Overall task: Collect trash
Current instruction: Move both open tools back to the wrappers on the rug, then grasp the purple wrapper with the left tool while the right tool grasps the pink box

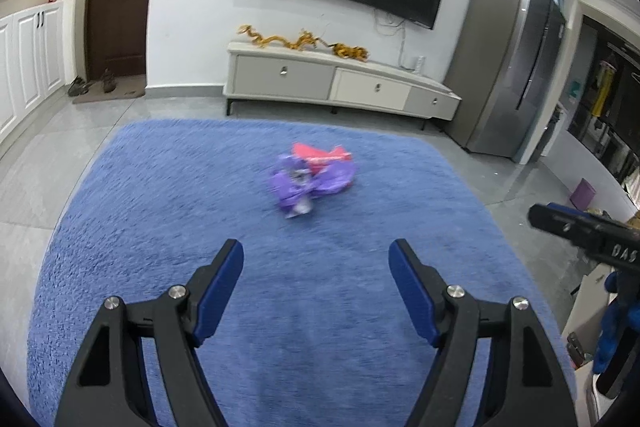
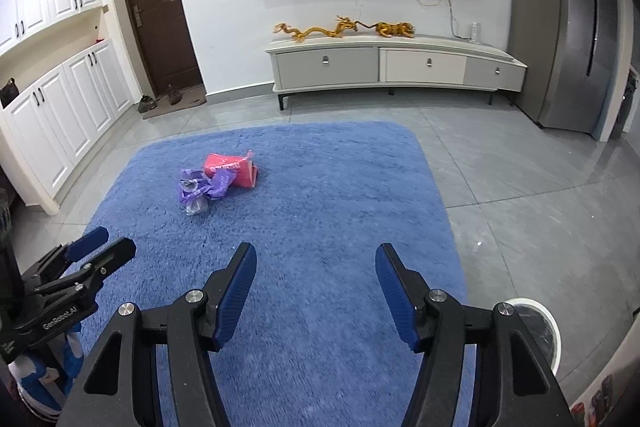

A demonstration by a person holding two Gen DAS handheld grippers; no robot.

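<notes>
Left wrist view: the left gripper point(image 1: 316, 255) fills the lower frame, its blue pads spread wide, nothing between them. Just above frame centre, blurred trash lies on the blue rug point(image 1: 160, 187): a crumpled purple bag point(image 1: 308, 181) touching a pink packet point(image 1: 320, 155) behind it.

Right wrist view: the right gripper point(image 2: 316, 259) sits at the bottom, jaws likewise apart and empty. The purple bag point(image 2: 204, 189), sharper here, is knotted and wrinkled with something clear at its lower end; the pink packet point(image 2: 232, 169) lies against its upper right, left of centre.
</notes>
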